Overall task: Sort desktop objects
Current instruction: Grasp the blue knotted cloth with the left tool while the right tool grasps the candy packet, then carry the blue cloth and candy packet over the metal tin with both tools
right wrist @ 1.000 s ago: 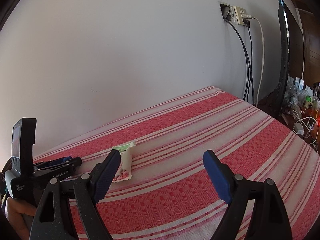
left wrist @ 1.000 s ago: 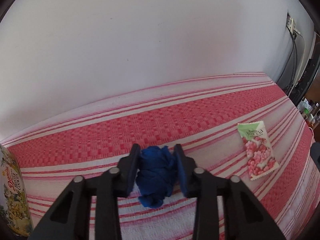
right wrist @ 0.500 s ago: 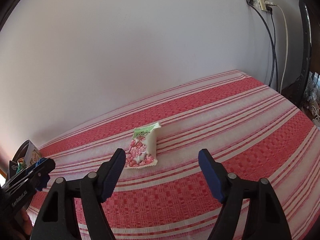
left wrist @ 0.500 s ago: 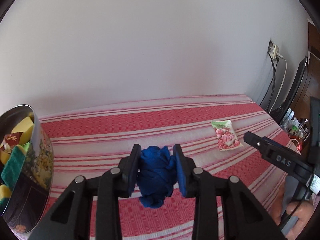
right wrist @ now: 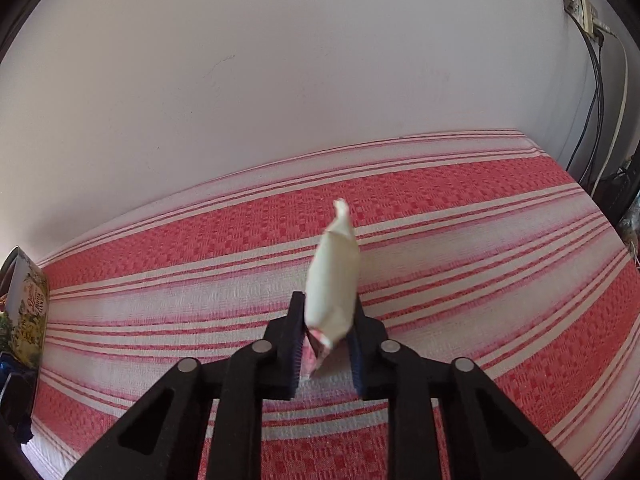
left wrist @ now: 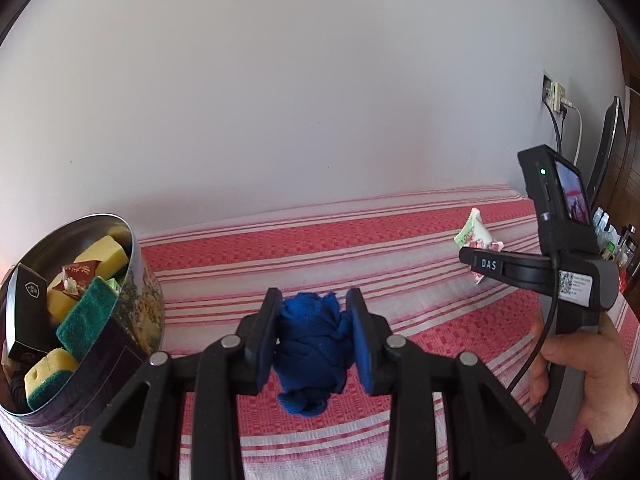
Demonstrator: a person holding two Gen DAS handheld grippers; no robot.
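My left gripper (left wrist: 314, 340) is shut on a crumpled blue cloth (left wrist: 310, 354) and holds it above the red-striped tablecloth (left wrist: 360, 248), just right of a round metal tin (left wrist: 136, 292). The tin holds yellow-green sponges (left wrist: 82, 322) and small packets. My right gripper (right wrist: 326, 344) is shut on a white and pink candy packet (right wrist: 334, 280), which stands up between the fingers, lifted off the cloth. In the left wrist view the right gripper (left wrist: 478, 266) shows at the right with the packet (left wrist: 476, 236) at its tip.
A white wall stands behind the table. A wall socket (right wrist: 582, 4) with hanging cables (right wrist: 592, 120) is at the far right, with a dark screen (left wrist: 606, 148) beside it. The tin's edge (right wrist: 28, 312) shows at the far left in the right wrist view.
My right gripper moved onto the candy packet, closed on it and lifted it. My left gripper, still holding the blue cloth, swung left so that the tin came into view.
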